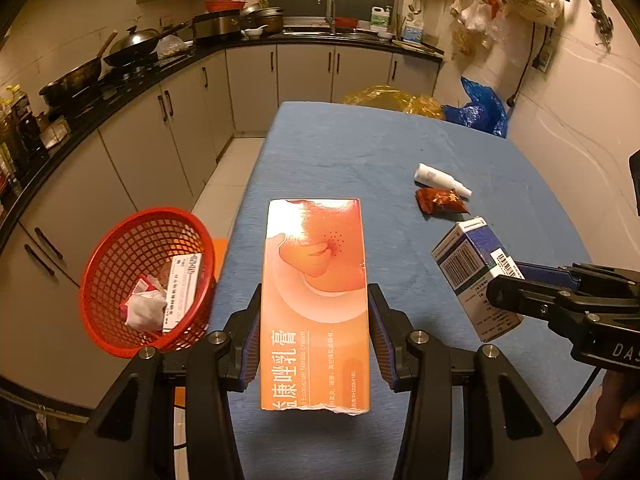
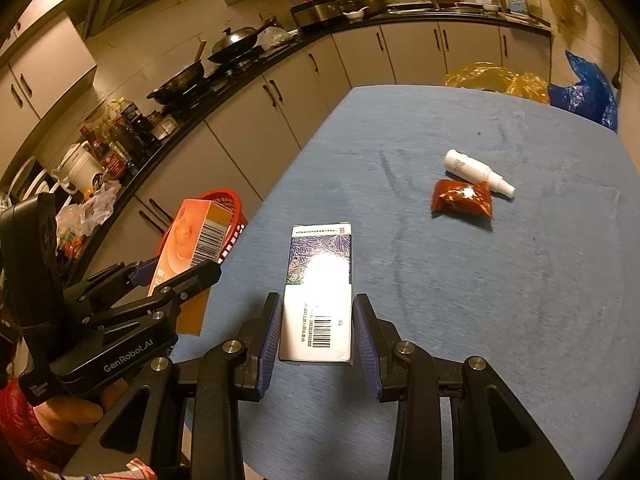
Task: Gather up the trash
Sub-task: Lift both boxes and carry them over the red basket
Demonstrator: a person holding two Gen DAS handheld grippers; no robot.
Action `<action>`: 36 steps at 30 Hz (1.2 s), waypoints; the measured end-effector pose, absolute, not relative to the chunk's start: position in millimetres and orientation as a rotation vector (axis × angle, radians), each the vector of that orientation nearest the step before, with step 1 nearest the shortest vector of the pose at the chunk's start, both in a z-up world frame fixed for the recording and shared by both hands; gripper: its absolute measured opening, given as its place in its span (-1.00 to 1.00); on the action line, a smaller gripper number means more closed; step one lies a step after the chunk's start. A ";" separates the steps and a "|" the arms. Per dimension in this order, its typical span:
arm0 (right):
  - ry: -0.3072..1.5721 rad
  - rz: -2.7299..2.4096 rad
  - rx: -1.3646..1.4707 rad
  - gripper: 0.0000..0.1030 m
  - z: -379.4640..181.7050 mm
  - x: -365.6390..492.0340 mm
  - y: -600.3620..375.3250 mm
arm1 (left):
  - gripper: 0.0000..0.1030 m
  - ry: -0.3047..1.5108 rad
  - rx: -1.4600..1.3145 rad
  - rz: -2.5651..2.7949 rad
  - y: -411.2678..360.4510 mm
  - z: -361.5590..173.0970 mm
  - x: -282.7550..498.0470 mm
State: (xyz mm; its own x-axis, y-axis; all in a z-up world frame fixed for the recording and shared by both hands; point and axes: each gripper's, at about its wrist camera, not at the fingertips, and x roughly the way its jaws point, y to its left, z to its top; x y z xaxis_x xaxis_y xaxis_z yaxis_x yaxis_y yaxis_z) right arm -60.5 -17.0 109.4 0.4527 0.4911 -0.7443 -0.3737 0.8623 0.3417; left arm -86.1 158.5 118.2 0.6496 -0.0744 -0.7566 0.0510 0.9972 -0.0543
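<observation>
My left gripper [image 1: 315, 296] is shut on a long orange cream box [image 1: 314, 248], held over the left edge of the blue-covered table [image 1: 340, 152]. A red mesh basket [image 1: 152, 213] sits just left of it, off the table, with a carton and wrappers inside. My right gripper [image 2: 318, 304] is shut on a white and blue box [image 2: 320, 264] above the table. Each view shows the other hand's tool: the right gripper [image 1: 504, 280] with its box [image 1: 468, 264], and the left gripper [image 2: 176, 270] with the orange box [image 2: 192, 232]. A white bottle [image 2: 476, 170] and a red packet [image 2: 462, 197] lie on the table.
A dark kitchen counter [image 1: 120, 92] with woks and bottles runs along the left over pale cabinets. Yellow [image 1: 392, 98] and blue [image 1: 480, 112] plastic bags sit beyond the table's far edge. A hand [image 2: 68, 412] in a red sleeve holds the left gripper.
</observation>
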 end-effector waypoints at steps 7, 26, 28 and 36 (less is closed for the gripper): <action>0.964 0.568 0.106 -0.24 112.1 -59.3 3.1 | -0.12 0.849 -0.061 -0.035 180.0 120.3 -90.6; 0.983 0.641 0.048 -0.24 114.3 -50.3 63.6 | -0.12 0.830 -0.137 0.064 248.7 120.5 -104.2; 0.986 0.648 0.045 -0.24 113.2 -49.4 71.4 | -0.12 0.832 -0.143 0.076 256.4 119.9 -106.0; 0.990 0.675 0.051 -0.24 111.4 -39.9 103.4 | -0.12 0.840 -0.146 0.111 289.7 119.5 -107.7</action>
State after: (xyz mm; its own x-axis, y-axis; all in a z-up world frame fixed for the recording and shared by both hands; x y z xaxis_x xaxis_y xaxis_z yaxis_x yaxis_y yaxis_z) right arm -39.9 103.4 111.4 0.3644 0.5467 -0.7539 -0.5019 0.7972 0.3356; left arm -107.7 289.7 119.5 0.6628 0.0406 -0.7477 -0.1559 0.9841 -0.0848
